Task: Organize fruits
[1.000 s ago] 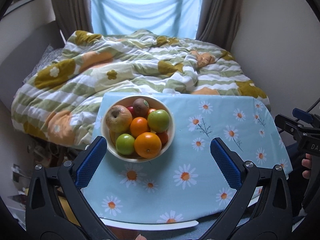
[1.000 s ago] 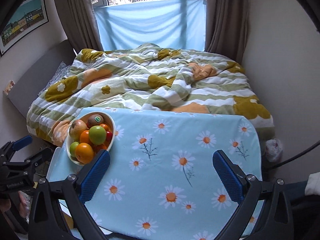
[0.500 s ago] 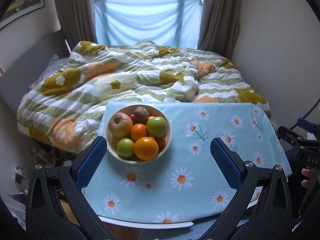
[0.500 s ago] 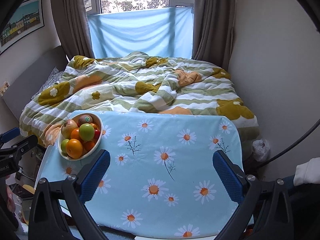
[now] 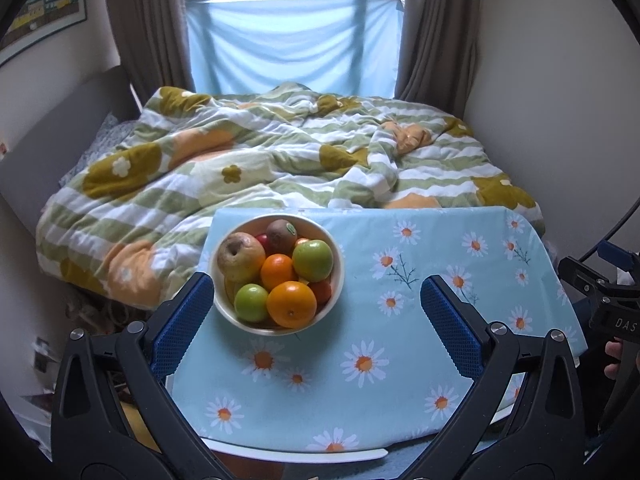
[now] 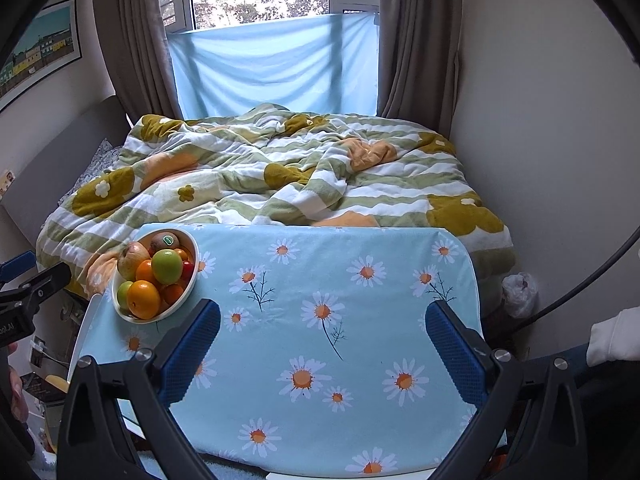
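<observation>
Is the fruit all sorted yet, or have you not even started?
Not started. Nothing looks done: every fruit sits piled in the bowl. Nothing is in hand: the left claw and right claw are both open and empty above the daisy tablecloth. Left: lift out the oranges, apples and the rest.

A cream bowl point(image 5: 337, 280) sits left of centre in the left wrist view, heaped with oranges point(image 5: 291, 304), green apples point(image 5: 312, 260), a brown kiwi point(image 5: 281, 234) and a yellowish apple point(image 5: 240, 256).
</observation>
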{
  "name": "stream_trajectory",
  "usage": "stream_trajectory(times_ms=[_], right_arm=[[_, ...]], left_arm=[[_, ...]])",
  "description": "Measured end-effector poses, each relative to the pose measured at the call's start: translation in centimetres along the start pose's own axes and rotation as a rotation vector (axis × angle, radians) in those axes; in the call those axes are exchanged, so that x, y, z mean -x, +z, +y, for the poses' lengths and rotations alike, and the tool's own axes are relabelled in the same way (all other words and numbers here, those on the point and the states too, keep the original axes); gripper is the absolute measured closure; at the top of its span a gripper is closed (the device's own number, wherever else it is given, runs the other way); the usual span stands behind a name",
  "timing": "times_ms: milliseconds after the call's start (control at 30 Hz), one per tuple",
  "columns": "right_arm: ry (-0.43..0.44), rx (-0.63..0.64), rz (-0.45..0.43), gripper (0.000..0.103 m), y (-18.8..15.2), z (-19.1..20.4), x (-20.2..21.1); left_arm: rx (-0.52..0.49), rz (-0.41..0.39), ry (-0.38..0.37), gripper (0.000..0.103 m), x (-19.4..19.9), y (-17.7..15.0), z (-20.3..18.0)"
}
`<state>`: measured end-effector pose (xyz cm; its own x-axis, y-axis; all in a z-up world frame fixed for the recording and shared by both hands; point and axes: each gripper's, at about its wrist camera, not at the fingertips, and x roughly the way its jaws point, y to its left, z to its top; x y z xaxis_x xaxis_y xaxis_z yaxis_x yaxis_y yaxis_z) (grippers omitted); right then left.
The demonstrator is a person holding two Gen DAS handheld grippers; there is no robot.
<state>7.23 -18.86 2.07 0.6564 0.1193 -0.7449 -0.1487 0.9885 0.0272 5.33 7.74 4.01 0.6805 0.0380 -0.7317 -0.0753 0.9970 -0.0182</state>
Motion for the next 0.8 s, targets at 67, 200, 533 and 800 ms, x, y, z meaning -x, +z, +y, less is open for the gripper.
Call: stream_trajectory(times_ms=[67,200,533,800], right_arm=[[0.001,-0.001,-0.001,0.001,0.01,-0.05,-0.01],[0.001,0.000,0.000,0.001,0.02,-0.04,-0.03],[-0.005,-0.008,-0.001,0.001,0.04,-0.40,-0.24],[-0.004,-0.008,-0.002,0.001,0.07,-0.43,-0.26]], left_arm=[[-0.004,-0.001,0.002,0.000,-0.11,0.29,-0.07],[-0.009,-0.001,0.007,0.000,-0.31,0.64,-0.18],[-0.017,-0.012,0.009,0.000,-0.52,0.71,-0.21],[-0.019,-0.013,0.013,0.000,-0.64,0.67,-0.17]])
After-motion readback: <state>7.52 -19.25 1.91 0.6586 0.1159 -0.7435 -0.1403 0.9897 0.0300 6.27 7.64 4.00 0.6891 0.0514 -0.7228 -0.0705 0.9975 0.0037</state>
